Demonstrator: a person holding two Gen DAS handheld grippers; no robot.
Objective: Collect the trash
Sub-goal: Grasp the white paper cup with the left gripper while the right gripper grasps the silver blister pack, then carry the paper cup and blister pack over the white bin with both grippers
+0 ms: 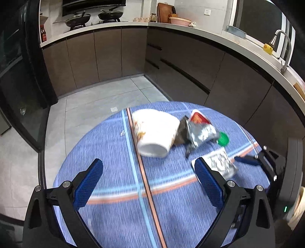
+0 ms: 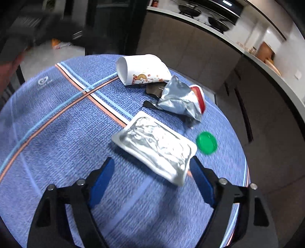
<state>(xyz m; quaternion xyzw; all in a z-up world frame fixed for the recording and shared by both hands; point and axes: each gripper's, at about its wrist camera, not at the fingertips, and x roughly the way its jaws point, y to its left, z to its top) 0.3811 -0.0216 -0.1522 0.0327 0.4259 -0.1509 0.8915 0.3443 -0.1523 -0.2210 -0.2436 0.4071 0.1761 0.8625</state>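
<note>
A white paper cup point(image 1: 154, 131) point(image 2: 143, 70) lies on its side on the round blue table point(image 1: 114, 219) point(image 2: 57, 143). Beside it lie a crumpled silver and red snack bag point(image 1: 200, 129) point(image 2: 179, 99), a flat silver pouch point(image 1: 222, 164) point(image 2: 154, 146) and a green bottle cap point(image 1: 223, 138) point(image 2: 206, 142). My left gripper point(image 1: 148, 169) is open and empty, above the table just short of the cup. My right gripper point(image 2: 151, 166) is open, with the near end of the silver pouch between its fingers. It also shows at the right edge of the left wrist view point(image 1: 263, 162).
Dark kitchen cabinets point(image 1: 190, 63) with a white countertop curve behind the table. A sink tap point(image 1: 284, 47) and a hob with pans point(image 1: 91, 17) sit on the counter. A tiled floor point(image 1: 91, 106) lies beyond the table's far edge.
</note>
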